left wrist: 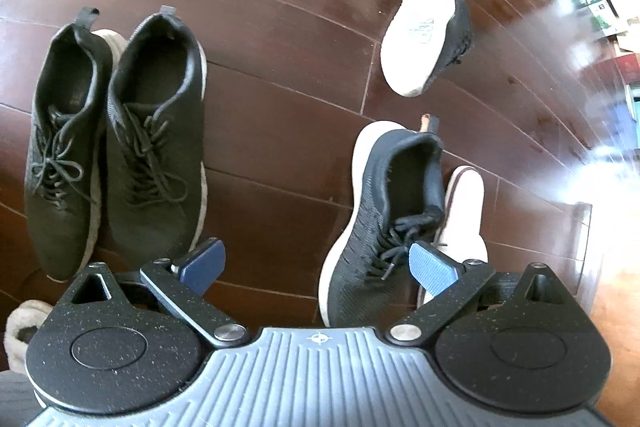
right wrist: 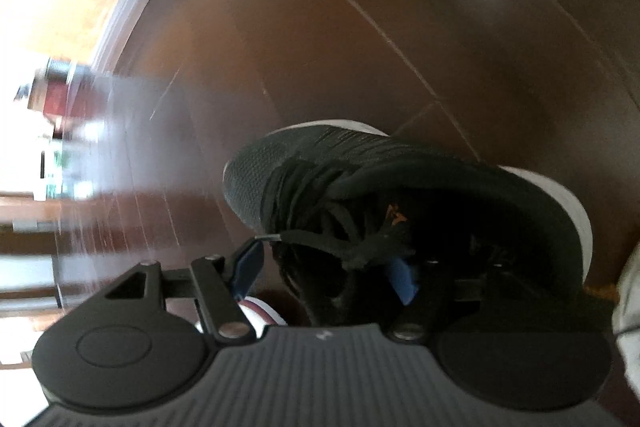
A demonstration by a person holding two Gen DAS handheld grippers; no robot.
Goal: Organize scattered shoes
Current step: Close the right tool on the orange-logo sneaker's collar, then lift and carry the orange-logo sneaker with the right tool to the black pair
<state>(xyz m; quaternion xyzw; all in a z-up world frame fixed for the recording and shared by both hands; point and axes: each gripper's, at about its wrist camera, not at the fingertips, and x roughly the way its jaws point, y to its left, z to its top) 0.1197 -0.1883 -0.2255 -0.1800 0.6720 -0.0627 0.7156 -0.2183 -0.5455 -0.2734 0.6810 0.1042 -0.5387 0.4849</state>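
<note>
Black paired shoes (left wrist: 116,147) only in left view; right gripper (right wrist: 326,267) w/ sneaker (right wrist: 400,195).

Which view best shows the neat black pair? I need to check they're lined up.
The left wrist view: the black laced pair stands side by side on the wood floor, both shoes seen whole from above, heels the same way. The right wrist view shows none of it, only one dark sneaker close up.

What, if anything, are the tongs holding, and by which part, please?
Left tongs: nothing. Right tongs straddle the black shoe at its laced collar; a firm grip cannot be told.
</note>
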